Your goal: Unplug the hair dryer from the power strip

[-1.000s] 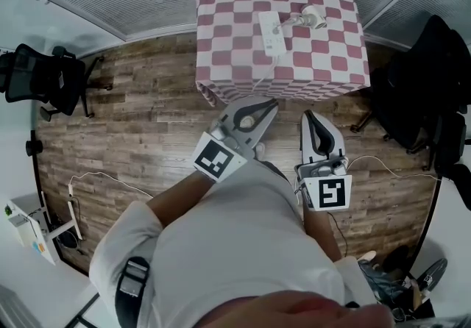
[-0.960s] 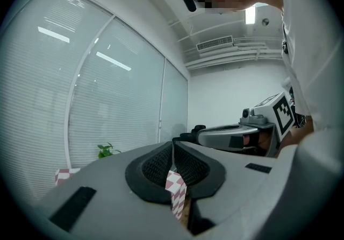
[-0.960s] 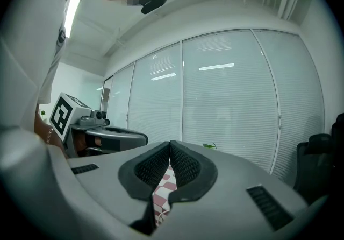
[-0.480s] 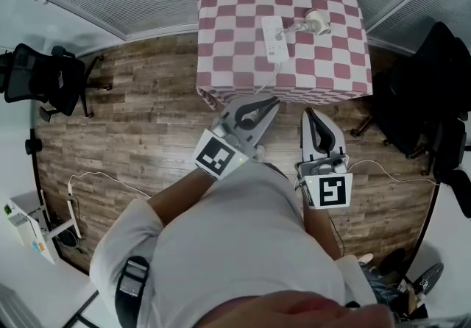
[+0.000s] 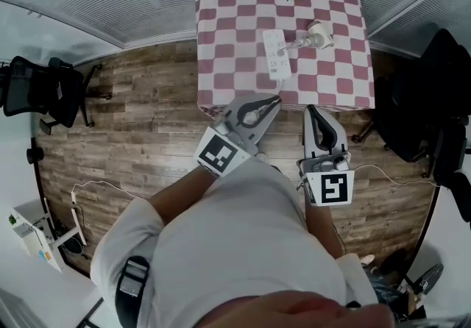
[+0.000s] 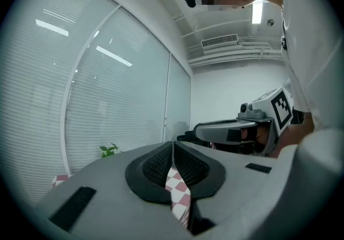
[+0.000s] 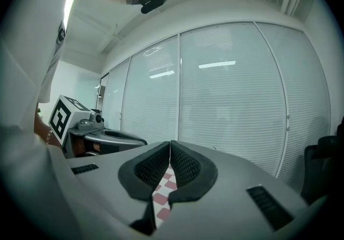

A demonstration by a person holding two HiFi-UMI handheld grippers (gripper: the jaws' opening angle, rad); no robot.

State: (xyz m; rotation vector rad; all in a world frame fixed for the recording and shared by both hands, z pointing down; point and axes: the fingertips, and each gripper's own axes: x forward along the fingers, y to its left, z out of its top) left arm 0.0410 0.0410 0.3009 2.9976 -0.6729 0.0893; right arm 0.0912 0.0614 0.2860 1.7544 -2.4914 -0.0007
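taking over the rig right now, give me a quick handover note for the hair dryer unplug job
Left gripper: shut, empty, short of the checkered table's near edge.
Right gripper: shut, empty, beside it, also short of the table.
Things: power strip lies mid-table; hair dryer sits just right of it, its lead running to the strip.
Done: nothing; the dryer looks plugged in.
Left: reach the table, steady the strip, unplug the dryer.
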